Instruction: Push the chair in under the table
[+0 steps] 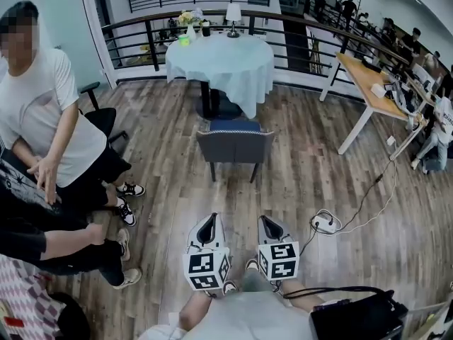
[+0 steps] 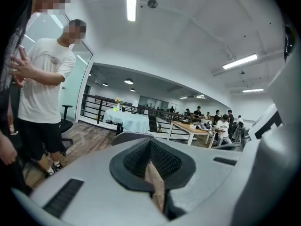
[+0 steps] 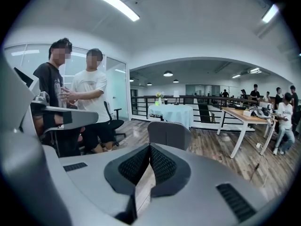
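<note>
**Wood floor, chair standing out from the table**

Wood planks (image 1: 304,183) run across an open office to a railing (image 1: 141,30), where a round table (image 1: 212,48) under a pale cloth (image 1: 244,83) carries a lamp (image 1: 233,16) and flowers (image 1: 187,18). Just short of it on my side stands the chair (image 1: 234,144), its back to me. It has a grey rounded backrest, a blue seat and dark legs, and the seat faces the cloth's hanging edge without being under it. I hold the left gripper (image 1: 209,219) and right gripper (image 1: 267,222) low in front of me, well apart from the chair. Both are clenched on nothing, ribbed pads (image 2: 164,161) meeting. Each cube (image 1: 207,269) shows black-and-white square markers.
</note>
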A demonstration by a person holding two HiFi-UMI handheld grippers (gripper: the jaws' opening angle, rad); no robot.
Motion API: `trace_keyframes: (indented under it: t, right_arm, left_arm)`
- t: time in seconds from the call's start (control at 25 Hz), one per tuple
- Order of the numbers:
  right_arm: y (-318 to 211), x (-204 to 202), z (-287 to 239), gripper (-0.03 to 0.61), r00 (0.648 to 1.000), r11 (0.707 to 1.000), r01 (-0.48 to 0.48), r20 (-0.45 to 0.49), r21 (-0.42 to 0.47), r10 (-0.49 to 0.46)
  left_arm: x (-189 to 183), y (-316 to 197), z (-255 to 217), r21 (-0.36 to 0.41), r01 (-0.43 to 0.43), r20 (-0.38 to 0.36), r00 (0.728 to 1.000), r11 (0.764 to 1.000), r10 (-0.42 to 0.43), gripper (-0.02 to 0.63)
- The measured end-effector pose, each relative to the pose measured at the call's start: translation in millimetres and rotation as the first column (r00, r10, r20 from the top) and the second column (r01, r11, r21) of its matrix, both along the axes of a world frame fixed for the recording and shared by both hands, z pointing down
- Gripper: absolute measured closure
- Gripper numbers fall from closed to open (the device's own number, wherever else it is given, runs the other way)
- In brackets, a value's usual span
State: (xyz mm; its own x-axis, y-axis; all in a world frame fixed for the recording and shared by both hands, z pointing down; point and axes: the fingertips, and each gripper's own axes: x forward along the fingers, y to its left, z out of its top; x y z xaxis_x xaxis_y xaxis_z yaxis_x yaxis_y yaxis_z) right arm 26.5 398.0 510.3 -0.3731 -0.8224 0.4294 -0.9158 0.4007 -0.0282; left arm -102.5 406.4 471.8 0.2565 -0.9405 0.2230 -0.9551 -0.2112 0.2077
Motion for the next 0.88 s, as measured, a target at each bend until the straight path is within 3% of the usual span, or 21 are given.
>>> trace_keyframes:
  t: [0.4,0.64,0.88]
  right_arm:
    - [-32,8,13,0.561,1.0,1.0,-0.02,-0.007,-0.019,0.02]
    - [-90,24,18,0.561,1.0,1.0,-0.018,0.011,-0.018,0.018]
    - [-118,23,15,0.561,1.0,1.0,-0.017,0.011,-0.02,0.017]
  left_arm:
    - [7,-32,8,-0.007,-0.016,0.01,1.0,1.0,0.016,0.612]
    - [26,-89,12,-0.001,-0.018,0.031,0.999,1.0,0.018,0.612]
    - [24,-115,10,-0.003,-0.016,0.043,0.999,1.0,0.016,0.612]
